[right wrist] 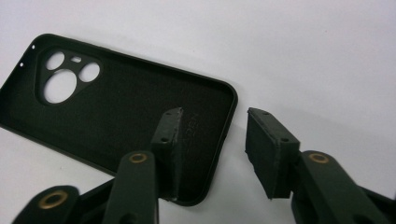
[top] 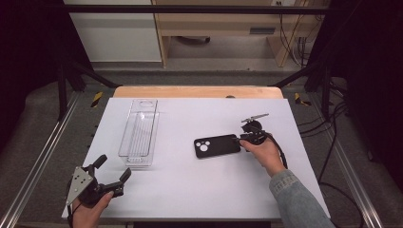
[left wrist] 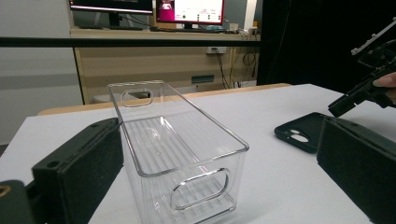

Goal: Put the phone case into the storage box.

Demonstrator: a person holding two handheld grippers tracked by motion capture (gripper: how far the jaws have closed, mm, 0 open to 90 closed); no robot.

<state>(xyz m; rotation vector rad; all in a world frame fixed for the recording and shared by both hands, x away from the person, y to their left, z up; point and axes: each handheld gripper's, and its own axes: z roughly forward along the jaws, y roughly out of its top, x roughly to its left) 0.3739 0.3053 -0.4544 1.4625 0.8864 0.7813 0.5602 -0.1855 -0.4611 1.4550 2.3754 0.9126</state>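
A black phone case [top: 217,146] lies open side up on the white table, camera cut-outs to the left. My right gripper [top: 240,138] is at its right end. In the right gripper view the jaws [right wrist: 215,116] straddle the short edge of the phone case [right wrist: 116,107]: one pad sits inside the shell, the other outside with a gap to the rim, so it is open. My left gripper [top: 114,167] rests open at the front left, with nothing between its jaws [left wrist: 224,158]. The left gripper view also shows the phone case [left wrist: 303,133] and the right gripper [left wrist: 355,95].
A clear plastic bin [top: 129,137] with handle cut-outs stands lengthwise left of centre, just beyond my left gripper, and its wall [left wrist: 140,158] looms close in the left gripper view. A white sheet [top: 190,190] covers the table. Metal rails and cables run along both sides.
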